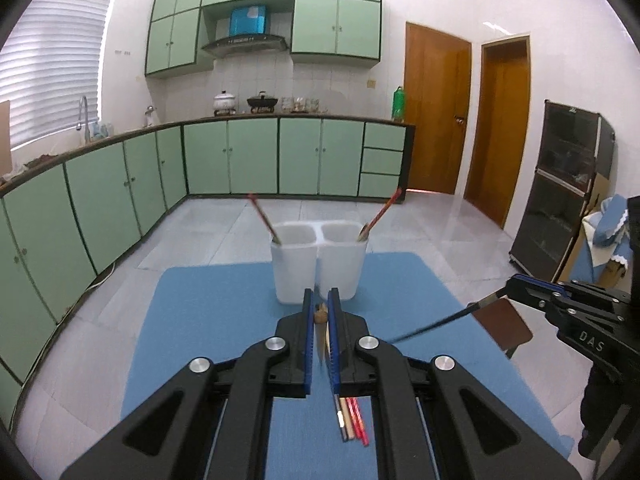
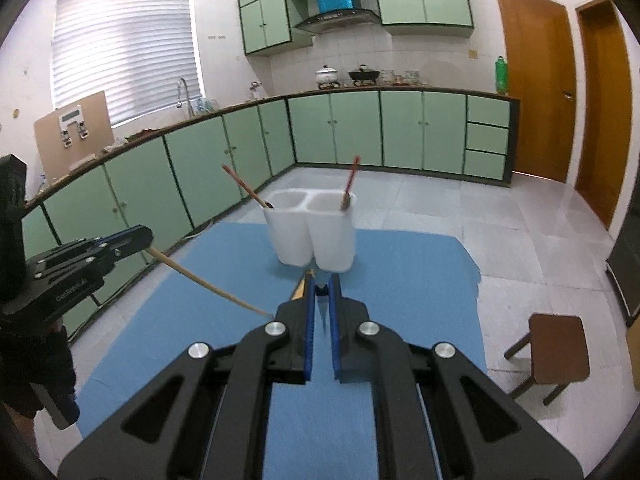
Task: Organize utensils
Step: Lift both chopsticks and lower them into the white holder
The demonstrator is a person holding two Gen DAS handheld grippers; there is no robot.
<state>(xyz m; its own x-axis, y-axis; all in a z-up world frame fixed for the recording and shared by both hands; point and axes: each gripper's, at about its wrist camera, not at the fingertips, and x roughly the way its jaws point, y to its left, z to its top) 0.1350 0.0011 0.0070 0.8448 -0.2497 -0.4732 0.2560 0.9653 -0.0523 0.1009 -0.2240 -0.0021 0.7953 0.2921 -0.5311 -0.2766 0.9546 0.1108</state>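
Note:
A white two-compartment holder [image 1: 318, 266] stands on the blue mat [image 1: 224, 320], with one red-handled utensil leaning in each cup [image 1: 262, 218] [image 1: 380, 212]. My left gripper [image 1: 321, 304] is shut on a wooden chopstick [image 1: 320, 318], seen from the right wrist view as a long tan stick [image 2: 208, 284]. My right gripper [image 2: 322, 286] is shut on a dark chopstick [image 2: 321, 292], which shows in the left wrist view as a thin dark rod [image 1: 436, 324]. Several chopsticks [image 1: 352, 420] lie on the mat under the left gripper.
A small brown stool [image 2: 558, 348] stands on the tiled floor right of the table. Green cabinets [image 2: 400, 132] line the far wall. A dark glass cabinet [image 1: 560, 188] stands at the right.

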